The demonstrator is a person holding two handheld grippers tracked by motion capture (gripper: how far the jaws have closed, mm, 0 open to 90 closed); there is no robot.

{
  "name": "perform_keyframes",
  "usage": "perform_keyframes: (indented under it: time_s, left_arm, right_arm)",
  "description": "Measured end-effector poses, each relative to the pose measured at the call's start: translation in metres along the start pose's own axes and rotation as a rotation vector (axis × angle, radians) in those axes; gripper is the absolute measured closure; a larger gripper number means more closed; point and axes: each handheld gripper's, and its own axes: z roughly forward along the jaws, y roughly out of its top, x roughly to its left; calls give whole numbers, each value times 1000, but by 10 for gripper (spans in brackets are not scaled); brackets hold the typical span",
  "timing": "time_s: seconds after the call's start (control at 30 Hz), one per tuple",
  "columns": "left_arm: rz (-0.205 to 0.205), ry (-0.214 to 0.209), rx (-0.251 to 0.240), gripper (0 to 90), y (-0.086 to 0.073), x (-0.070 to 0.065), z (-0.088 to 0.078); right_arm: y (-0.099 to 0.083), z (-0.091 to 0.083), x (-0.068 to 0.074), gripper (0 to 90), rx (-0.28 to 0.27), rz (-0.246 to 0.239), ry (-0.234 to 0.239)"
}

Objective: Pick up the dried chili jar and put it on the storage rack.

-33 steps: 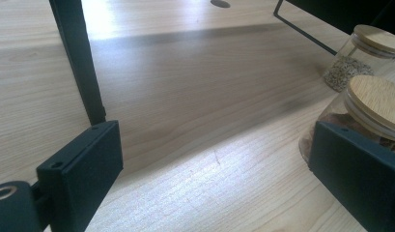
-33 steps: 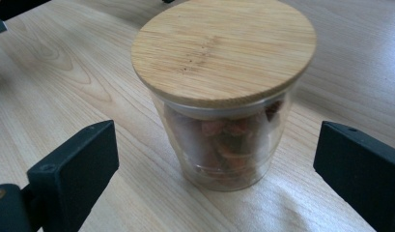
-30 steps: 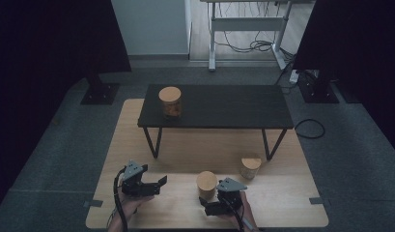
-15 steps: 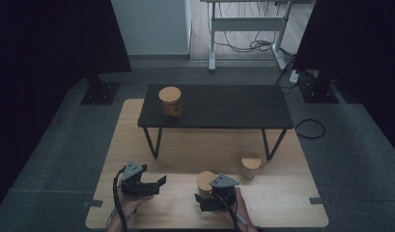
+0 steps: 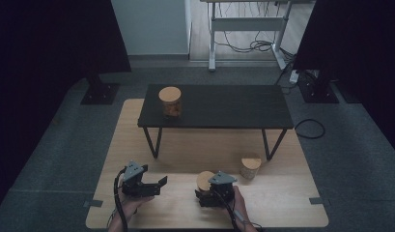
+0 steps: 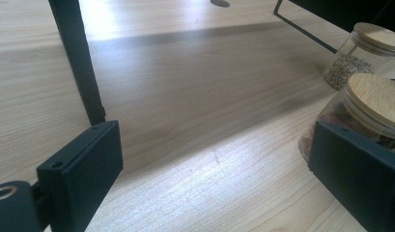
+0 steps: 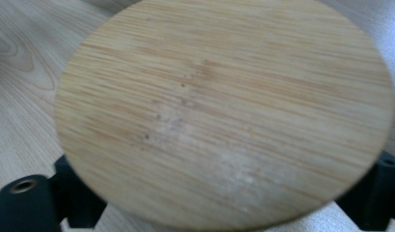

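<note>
Item: near jar (image 5: 204, 181), glass w/ wooden lid (image 7: 224, 111), standing on the wooden surface (image 5: 282, 193), on the person's side of the black low table (image 5: 219, 106).

Step in hand (est.): right gripper (image 5: 215, 192) taking hold of near jar. Its jaws have just been closing, jar body between them. Fingers (image 7: 74, 193) sit at either side under the lid rim; contact w/ glass can't be told, lid covers it.

Left gripper (image 5: 146, 184): idle, left of near jar, fingers (image 6: 81, 169) wide apart, nothing between.

Next move (est.): finish the clamp, confirm firm hold before any lift; glass is smooth, keep jar upright.

Other stock: 2nd jar (image 5: 250, 167) right of near jar, by a table leg; 3rd jar (image 5: 169, 101) on the black low table.

Hard to read: near jar contents partly seen, brownish, type unclear. Right gripper's body blocks most of the jar in the high view.
</note>
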Motion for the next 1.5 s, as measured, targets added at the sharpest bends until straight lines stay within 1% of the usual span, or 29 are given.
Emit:
perform_keyframes:
  time_s: [0.07,0.1,0.17,0.23,0.47,0.7,0.9,1.13,1.5]
  left_arm:
    - [1,-1,0,49,0,0,0]
    - [2,0,2,49,0,0,0]
    - [3,0,4,49,0,-1,1]
    - [4,0,7,49,0,-1,2]
    - [11,-2,10,49,0,-3,2]
    - [5,1,10,50,0,-2,2]
    - [5,2,10,50,0,-2,2]
    - [4,3,10,50,0,-2,2]
    - [4,3,12,51,0,-2,1]
  right_arm:
    - [0,0,0,144,1,-1,3]
    - [0,1,1,184,1,-1,-5]
    - [0,1,1,215,1,2,-5]
    - [0,2,2,226,0,-7,-6]
    - [-2,1,5,240,-9,-32,-21]
    - [-5,-1,4,245,-25,-29,-26]
    - [-7,-8,1,246,-51,-20,-15]
    - [-6,-16,2,246,-67,-39,-1]
    - [-2,-28,4,247,-86,-55,14]
